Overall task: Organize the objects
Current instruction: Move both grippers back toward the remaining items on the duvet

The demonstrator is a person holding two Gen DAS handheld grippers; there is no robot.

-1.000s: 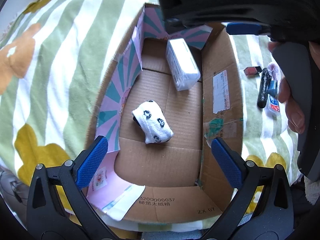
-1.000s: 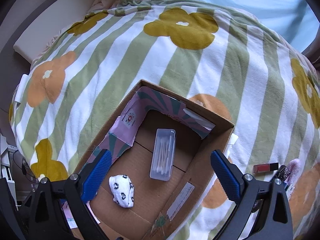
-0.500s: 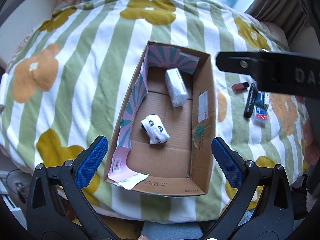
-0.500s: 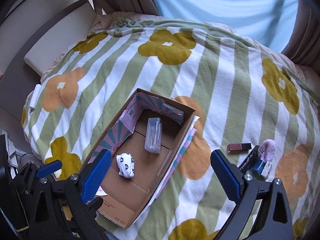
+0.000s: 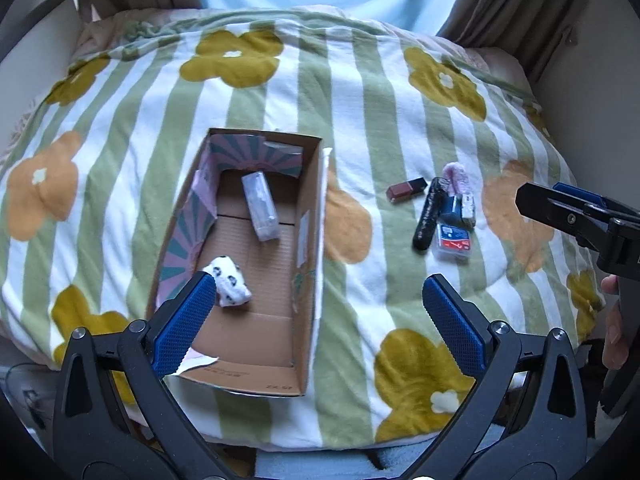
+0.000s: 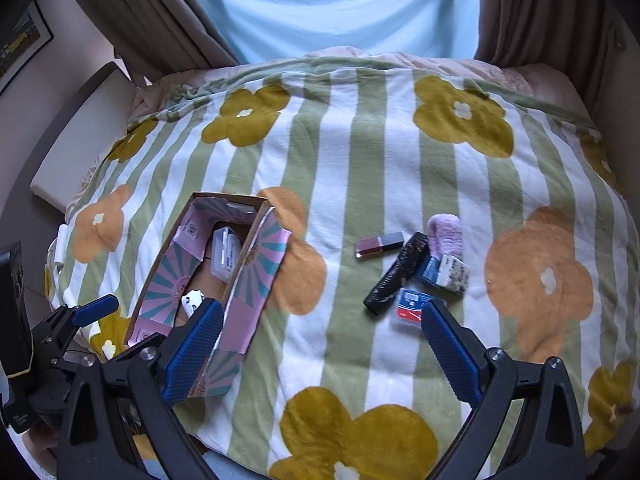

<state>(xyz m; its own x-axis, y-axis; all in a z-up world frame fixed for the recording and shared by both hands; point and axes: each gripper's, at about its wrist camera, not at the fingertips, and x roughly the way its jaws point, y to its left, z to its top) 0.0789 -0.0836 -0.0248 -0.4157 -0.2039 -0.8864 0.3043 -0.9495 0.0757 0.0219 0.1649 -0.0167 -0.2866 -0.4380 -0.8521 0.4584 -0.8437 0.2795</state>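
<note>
An open cardboard box point(image 5: 310, 216) point(image 6: 256, 276) lies on the striped flower blanket. Inside it are a clear case of cotton swabs point(image 5: 260, 206) point(image 6: 226, 254) and a white spotted sock point(image 5: 230, 282) point(image 6: 192, 302). To its right lies a cluster: a dark red lipstick point(image 5: 406, 190) point(image 6: 380, 245), a black roll point(image 5: 430, 214) point(image 6: 396, 274), a pink fluffy sock point(image 5: 458, 176) point(image 6: 446, 236), a blue and white packet point(image 5: 460, 206) point(image 6: 444, 272) and a small clear box point(image 5: 452, 240) point(image 6: 408, 309). My left gripper point(image 5: 320, 320) and right gripper point(image 6: 318, 346) are both open and empty, held high above the bed.
The blanket point(image 5: 360, 92) covers the whole bed. Curtains point(image 6: 160, 20) and a window stand behind it. A pale headboard or cushion point(image 6: 80, 148) is at the left. The right gripper's body point(image 5: 580, 216) shows at the right of the left wrist view.
Both grippers have pulled up and back from the box, so the whole bed and the cluster of objects at the right have come into view. Both stay open.
</note>
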